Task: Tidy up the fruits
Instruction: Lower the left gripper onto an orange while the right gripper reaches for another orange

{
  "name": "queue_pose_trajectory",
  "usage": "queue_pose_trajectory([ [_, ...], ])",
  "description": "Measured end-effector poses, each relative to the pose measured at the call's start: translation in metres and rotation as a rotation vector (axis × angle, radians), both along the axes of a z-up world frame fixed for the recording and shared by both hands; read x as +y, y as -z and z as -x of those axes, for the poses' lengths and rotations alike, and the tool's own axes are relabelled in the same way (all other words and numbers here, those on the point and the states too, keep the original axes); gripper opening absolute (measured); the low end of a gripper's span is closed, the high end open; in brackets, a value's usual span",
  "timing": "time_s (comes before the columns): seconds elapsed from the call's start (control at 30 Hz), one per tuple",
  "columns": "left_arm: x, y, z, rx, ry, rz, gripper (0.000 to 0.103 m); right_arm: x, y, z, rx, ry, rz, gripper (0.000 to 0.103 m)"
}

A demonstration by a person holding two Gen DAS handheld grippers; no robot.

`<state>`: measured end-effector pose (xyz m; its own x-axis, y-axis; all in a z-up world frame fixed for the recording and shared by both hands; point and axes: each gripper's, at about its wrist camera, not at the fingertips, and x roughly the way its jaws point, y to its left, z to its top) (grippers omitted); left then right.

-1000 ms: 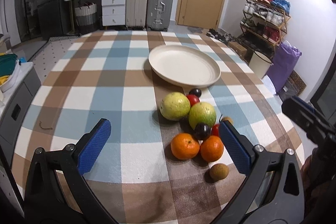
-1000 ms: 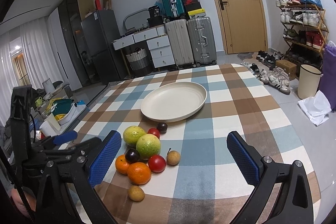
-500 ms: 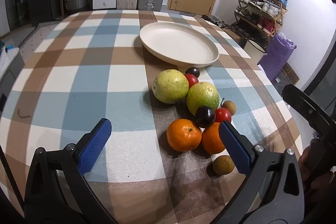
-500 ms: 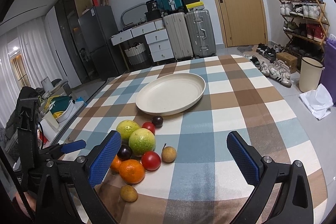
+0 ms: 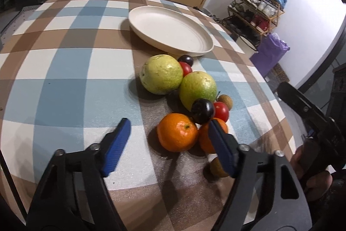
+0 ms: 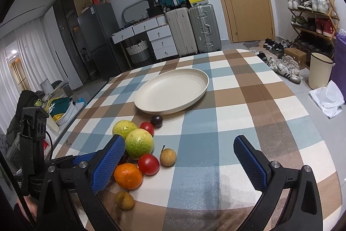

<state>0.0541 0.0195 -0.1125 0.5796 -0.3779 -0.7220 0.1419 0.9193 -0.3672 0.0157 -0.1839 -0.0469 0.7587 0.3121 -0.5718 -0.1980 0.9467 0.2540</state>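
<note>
A pile of fruit lies on the checked table: two green guavas (image 5: 161, 74), dark plums (image 5: 202, 110), red tomatoes (image 5: 221, 110), two oranges and small brown longans (image 5: 225, 101). Behind it stands an empty cream plate (image 5: 194, 51). My left gripper (image 5: 168, 140) hovers low over the near orange (image 5: 177, 132); its jaws are closing with the orange between them, and the pads do not touch it. Its right finger hides part of the second orange (image 5: 204, 142). My right gripper (image 6: 179, 162) stands open above the table, right of the pile, holding nothing.
The table's edge (image 6: 320, 122) curves away on the right. Beyond it stand a shoe rack (image 6: 311, 14), a cream bin (image 6: 320, 73) and a door. Suitcases (image 6: 194, 29) and drawers line the far wall. A hand holds the right gripper's handle (image 5: 313, 122).
My left gripper has dropped and tilted down toward the fruit, and its jaws have narrowed around the near orange. The right gripper has sunk a little; the fruit lies as before.
</note>
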Motion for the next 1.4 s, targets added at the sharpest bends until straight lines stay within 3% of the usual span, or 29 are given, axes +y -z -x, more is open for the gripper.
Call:
queue_pose_trajectory([
  [0.13,0.001,0.000,-0.002,0.002,0.043,0.055,0.043,0.002,0.001,-0.003,0.007,-0.005,0.003,0.102],
  [0.3,0.006,0.001,-0.003,0.013,0.057,0.082,0.035,0.004,0.001,-0.005,0.014,-0.017,0.014,0.102],
  [0.4,0.012,0.003,-0.001,0.023,0.052,0.120,0.035,0.005,0.001,-0.005,0.015,-0.016,0.012,0.102],
  [0.83,0.025,0.004,0.006,0.023,0.037,0.123,0.033,0.014,0.000,-0.011,0.021,-0.035,0.024,0.102],
  [1.07,0.040,0.003,0.010,0.026,0.015,0.147,0.033,0.019,0.011,-0.026,0.102,-0.102,-0.082,0.102],
  [1.4,0.060,-0.004,0.012,0.014,-0.011,0.161,0.033,0.036,0.018,-0.031,0.122,-0.157,-0.080,0.102],
])
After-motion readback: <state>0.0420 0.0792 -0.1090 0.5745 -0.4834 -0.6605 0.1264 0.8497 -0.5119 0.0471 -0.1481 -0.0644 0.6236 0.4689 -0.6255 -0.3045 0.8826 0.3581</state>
